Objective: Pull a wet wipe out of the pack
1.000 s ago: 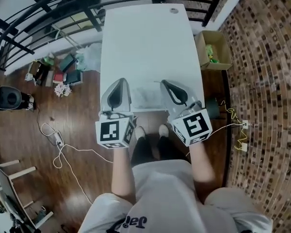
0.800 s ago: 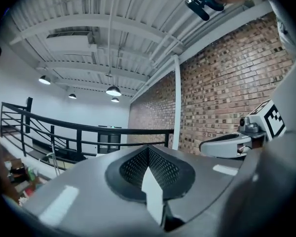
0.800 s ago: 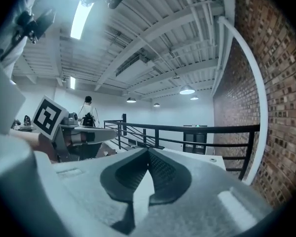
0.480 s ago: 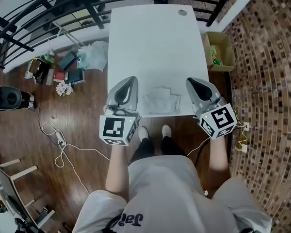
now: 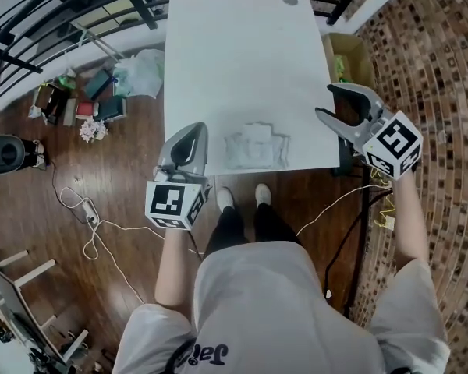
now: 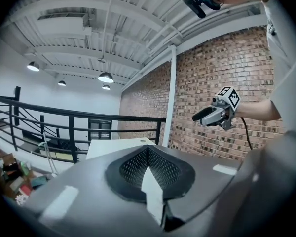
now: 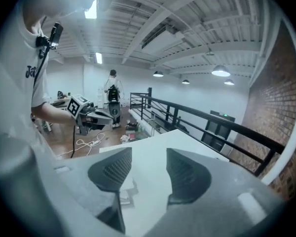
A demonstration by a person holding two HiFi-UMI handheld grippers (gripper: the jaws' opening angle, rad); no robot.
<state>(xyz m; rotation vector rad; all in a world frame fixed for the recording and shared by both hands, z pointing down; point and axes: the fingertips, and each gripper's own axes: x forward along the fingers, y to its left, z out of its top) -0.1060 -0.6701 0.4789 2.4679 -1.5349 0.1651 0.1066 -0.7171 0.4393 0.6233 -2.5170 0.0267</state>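
Observation:
The wet wipe pack [image 5: 256,148], pale and crumpled-looking, lies on the white table [image 5: 242,61] near its front edge. My left gripper [image 5: 196,128] hovers at the pack's left, over the table's front left corner, with its jaws shut. In the left gripper view [image 6: 148,149] the pads meet, and a white sliver shows near their base; I cannot tell what it is. My right gripper [image 5: 325,101] is out at the table's right edge, away from the pack. Its jaws are opening, with nothing between them [image 7: 149,151]. The pack [image 7: 126,194] shows low beneath them.
A cardboard box [image 5: 345,59] stands on the floor beside the table's right side. Bags and clutter [image 5: 101,92] lie on the floor at the left, with a cable and power strip [image 5: 90,220]. A black railing [image 5: 78,6] runs behind the table. A person [image 7: 112,90] stands far off.
My right gripper swung out from the pack to the table's right edge and its jaws opened. The left gripper stayed shut and shifted slightly left of the pack.

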